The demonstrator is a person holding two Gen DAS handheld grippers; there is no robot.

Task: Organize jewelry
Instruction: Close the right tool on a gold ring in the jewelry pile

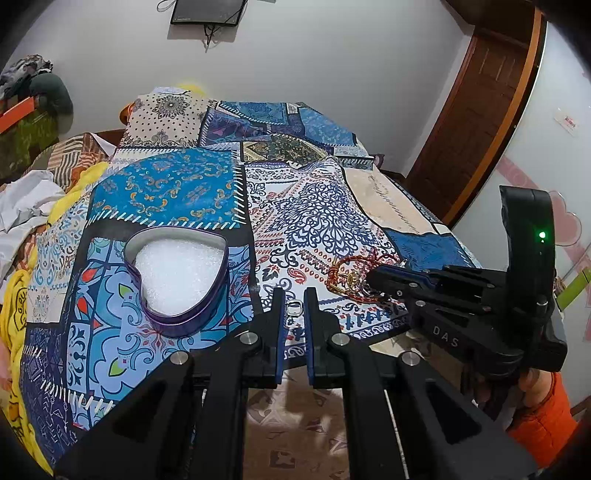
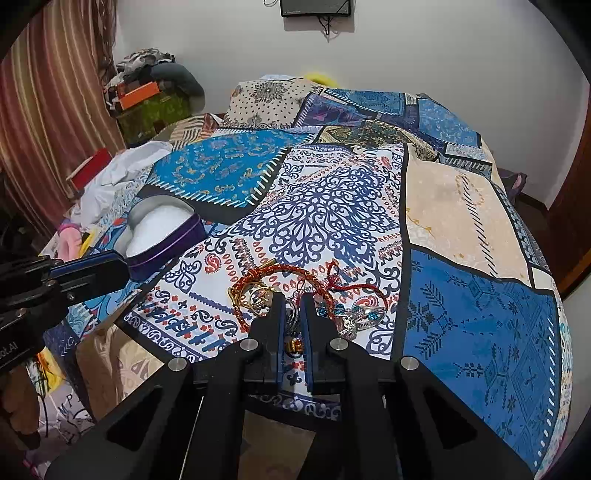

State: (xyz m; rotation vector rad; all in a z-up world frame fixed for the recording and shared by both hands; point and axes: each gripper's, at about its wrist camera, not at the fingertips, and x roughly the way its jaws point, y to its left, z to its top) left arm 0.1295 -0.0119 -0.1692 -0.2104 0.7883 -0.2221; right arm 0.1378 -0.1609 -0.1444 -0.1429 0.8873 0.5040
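A purple heart-shaped tin (image 1: pixel 177 280) with white foam inside lies open on the patterned bedspread; it also shows in the right wrist view (image 2: pixel 162 236). A heap of jewelry (image 2: pixel 314 299), with red and gold cord bracelets, gold rings and blue-stone silver pieces, lies near the bed's front edge. My left gripper (image 1: pixel 294 308) has its jaws narrowly apart around a small silver ring (image 1: pixel 294 307), right of the tin. My right gripper (image 2: pixel 291 317) sits in the jewelry heap with its jaws close around silver rings (image 2: pixel 291 319); it shows in the left wrist view (image 1: pixel 373 277) too.
The bedspread (image 2: pixel 461 206) covers a bed whose front edge drops to a patterned floor (image 1: pixel 295 424). White and yellow cloths (image 1: pixel 26 206) pile at the left. A wooden door (image 1: pixel 476 122) stands at the right, and a black box (image 1: pixel 207 11) hangs on the wall.
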